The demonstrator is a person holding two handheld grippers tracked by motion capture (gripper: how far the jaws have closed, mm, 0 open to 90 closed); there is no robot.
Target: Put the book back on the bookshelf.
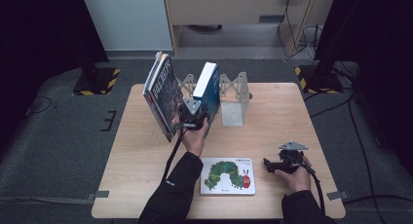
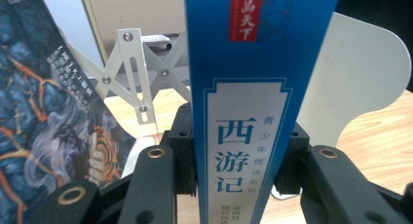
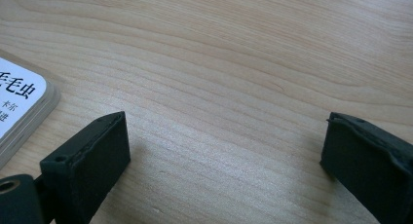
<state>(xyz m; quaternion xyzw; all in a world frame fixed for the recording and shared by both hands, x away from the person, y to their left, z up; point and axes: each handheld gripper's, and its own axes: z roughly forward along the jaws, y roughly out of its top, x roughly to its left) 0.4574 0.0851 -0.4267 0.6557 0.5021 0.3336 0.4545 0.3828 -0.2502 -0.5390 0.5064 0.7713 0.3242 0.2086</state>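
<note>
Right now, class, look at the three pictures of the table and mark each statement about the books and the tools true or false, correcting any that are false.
1. The left tool is shut on the blue book. True.
2. The caterpillar book stands upright in the rack. False: it lies flat on the table, near the front edge.
3. The right tool holds nothing. True: its jaws are open over bare wood.
4. The dark-covered book lies flat on the table. False: it leans tilted, left of the blue book.
5. The white scissor-frame rack sits at the table's far side. True.
</note>
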